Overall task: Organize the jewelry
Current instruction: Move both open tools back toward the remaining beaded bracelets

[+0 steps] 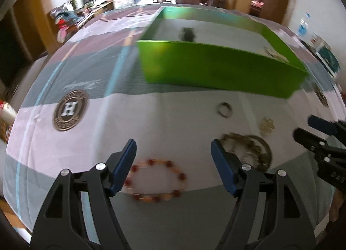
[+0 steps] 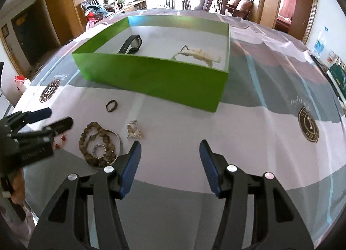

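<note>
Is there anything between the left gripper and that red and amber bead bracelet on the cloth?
Nothing visible. The left gripper hangs open directly over the red and amber bead bracelet, which lies alone on the tablecloth.

Counting one green box (image 2: 151,79) holding two watches, one black (image 2: 132,43), one white (image 2: 199,55); lying outside it: one red bead bracelet (image 1: 155,179), one brown bead string (image 2: 95,144), one ring (image 2: 111,105).
</note>
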